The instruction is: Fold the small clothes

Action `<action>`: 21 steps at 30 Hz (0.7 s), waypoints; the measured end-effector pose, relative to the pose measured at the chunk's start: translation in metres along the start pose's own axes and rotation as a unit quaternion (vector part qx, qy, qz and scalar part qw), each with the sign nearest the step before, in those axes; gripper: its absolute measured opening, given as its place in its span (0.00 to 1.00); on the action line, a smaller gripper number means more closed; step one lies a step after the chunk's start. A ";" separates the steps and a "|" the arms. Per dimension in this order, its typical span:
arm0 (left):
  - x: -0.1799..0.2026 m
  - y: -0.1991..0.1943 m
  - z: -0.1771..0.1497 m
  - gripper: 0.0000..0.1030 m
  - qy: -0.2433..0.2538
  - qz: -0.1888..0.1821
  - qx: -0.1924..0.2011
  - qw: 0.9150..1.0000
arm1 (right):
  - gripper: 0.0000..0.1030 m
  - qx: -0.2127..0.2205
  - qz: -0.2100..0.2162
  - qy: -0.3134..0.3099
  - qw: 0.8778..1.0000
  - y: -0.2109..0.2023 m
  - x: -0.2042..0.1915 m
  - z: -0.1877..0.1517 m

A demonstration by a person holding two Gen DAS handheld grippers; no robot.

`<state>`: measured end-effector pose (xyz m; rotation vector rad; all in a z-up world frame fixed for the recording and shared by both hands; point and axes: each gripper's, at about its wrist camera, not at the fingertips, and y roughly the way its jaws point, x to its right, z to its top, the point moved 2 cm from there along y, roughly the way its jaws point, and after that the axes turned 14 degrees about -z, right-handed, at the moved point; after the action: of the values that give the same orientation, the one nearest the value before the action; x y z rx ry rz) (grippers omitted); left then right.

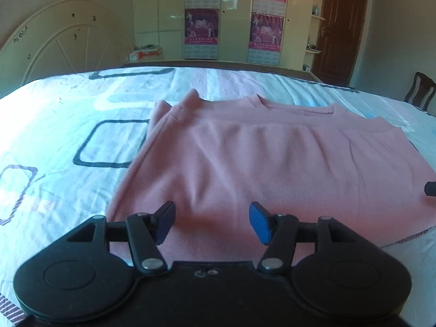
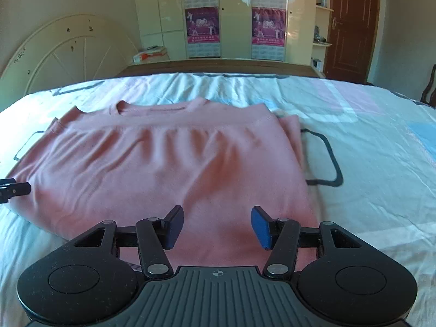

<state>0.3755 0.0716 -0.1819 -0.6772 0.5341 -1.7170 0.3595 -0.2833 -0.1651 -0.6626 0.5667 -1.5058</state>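
Where the bed (image 1: 54,125) runs off to the left under its pale sheet printed with dark rounded squares, a white arched headboard (image 1: 62,43) leans against the wall beyond it. A flat box (image 1: 145,53) sits on the dark wooden ledge behind the bed. Next to the right, the left gripper (image 1: 212,223) hangs low over the near hem of the pink sweater (image 1: 259,163), its jaws standing well apart with nothing between the blue pads (image 1: 260,222); only the knit cloth lies below them. The sweater lies flat on the bed, already folded, its lower part doubled up over the chest so that the hem band runs across just below the neckline, which points away toward the wardrobe (image 1: 234,16). A sleeve edge sticks out past its far left corner. The wardrobe doors carry pink posters (image 1: 201,27). Further right, the right gripper (image 2: 217,226) hovers over the sweater's (image 2: 163,169) near edge close to its right side, jaws likewise apart and holding nothing. In the right wrist view the tip of the left gripper (image 2: 15,189) pokes in at the far left edge, over the sweater's left side. Rightmost are open shelves (image 2: 323,24), a brown door (image 2: 351,27) and a dark chair (image 1: 419,90) beside the bed.
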 end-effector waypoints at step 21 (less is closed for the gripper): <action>-0.051 -0.030 -0.037 0.70 -0.207 -0.089 -0.050 0.973 | 0.54 -0.011 0.016 -0.055 0.998 0.045 -0.140 0.013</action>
<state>0.3380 0.1286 -0.1978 -1.1532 0.2718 -1.6565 0.4005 -0.1449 -0.1965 -0.7453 0.5094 -1.4259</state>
